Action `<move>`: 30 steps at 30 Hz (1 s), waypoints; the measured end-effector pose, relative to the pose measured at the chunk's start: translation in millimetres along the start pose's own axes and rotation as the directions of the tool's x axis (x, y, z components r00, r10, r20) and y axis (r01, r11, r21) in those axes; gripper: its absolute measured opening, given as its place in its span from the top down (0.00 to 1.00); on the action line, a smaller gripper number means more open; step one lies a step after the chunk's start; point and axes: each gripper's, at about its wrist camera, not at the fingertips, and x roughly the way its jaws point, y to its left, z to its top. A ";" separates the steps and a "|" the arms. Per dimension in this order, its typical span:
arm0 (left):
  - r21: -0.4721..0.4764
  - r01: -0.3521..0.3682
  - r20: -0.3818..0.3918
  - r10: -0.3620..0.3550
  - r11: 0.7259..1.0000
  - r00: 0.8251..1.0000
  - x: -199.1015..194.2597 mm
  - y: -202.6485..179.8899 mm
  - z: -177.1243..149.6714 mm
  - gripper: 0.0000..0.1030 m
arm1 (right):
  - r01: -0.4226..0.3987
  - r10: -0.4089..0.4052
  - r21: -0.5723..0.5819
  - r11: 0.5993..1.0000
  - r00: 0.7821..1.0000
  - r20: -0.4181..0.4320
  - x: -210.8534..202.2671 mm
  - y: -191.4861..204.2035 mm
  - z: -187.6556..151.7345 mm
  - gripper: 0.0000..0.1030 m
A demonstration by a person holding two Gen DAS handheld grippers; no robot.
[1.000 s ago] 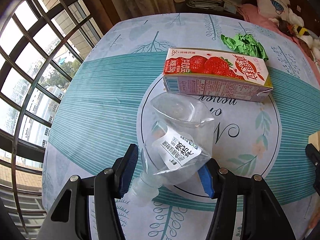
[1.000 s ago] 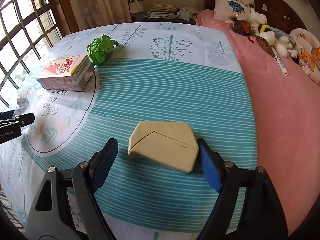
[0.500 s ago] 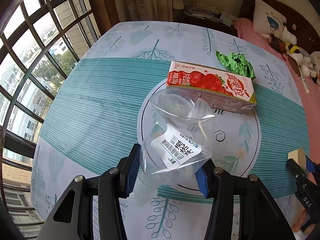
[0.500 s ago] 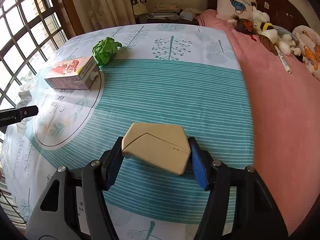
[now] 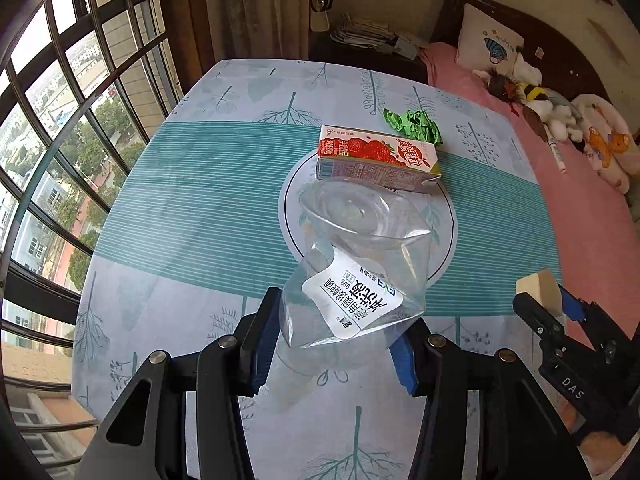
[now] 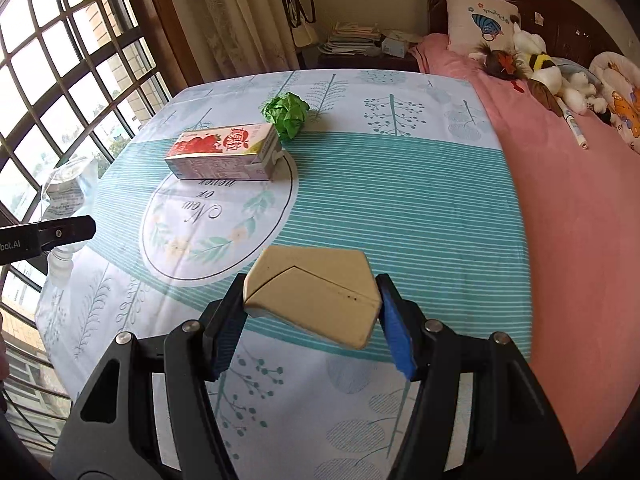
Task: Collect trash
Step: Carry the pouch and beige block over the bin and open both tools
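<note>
Bright daylight from the window point(image 5: 60, 128), sharp focus, heavy fisheye bending at edges.

A clear, glossy, crumpled plastic bottle point(image 5: 352, 264) is seen. The strawberry carton point(image 5: 378, 158) is printed, smooth card; the green wad point(image 5: 414, 126) is crinkled paper; the surface point(image 5: 200, 208) is covered in matt cloth.

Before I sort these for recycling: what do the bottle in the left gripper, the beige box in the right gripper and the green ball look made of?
Bottle: thin clear plastic, glossy, crumpled, with a white printed label. Beige box: matte and stiff, with a folded flap seam; probably cardboard, though I can't be sure. Green ball: crumpled paper, judging by its sharp creases.
</note>
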 end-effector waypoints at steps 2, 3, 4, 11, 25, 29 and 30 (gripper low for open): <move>0.018 0.023 -0.012 -0.023 1.000 1.000 -14.6 6.9 -16.7 0.52 | -0.005 0.005 0.008 1.000 1.000 0.015 -14.8 14.4 -6.9 0.43; 0.032 0.034 -0.017 -0.034 0.999 0.999 -21.7 10.6 -24.8 0.52 | -0.008 0.008 0.017 1.000 1.000 0.023 -22.8 22.0 -11.2 0.43; 0.048 0.046 -0.019 -0.045 0.998 0.999 -29.2 15.1 -33.1 0.52 | -0.010 0.009 0.026 1.000 1.000 0.030 -31.3 30.1 -16.3 0.43; 0.177 0.105 -0.024 -0.102 0.979 0.994 -80.0 55.5 -99.0 0.52 | 0.003 -0.009 0.083 0.997 0.997 0.078 -96.1 98.2 -68.7 0.43; 0.322 0.211 -0.099 -0.189 0.923 0.977 -128.1 117.6 -209.8 0.52 | 0.061 -0.065 0.160 0.985 0.998 0.023 -170.1 225.5 -214.2 0.43; 0.344 0.235 -0.138 -0.198 0.909 0.970 -124.9 114.9 -232.7 0.52 | 0.078 -0.074 0.169 0.982 0.997 -0.028 -172.4 239.9 -244.8 0.43; 0.345 0.241 -0.151 -0.200 0.907 0.968 -122.4 114.0 -238.6 0.52 | 0.081 -0.074 0.170 0.982 0.996 -0.044 -171.6 241.7 -251.4 0.43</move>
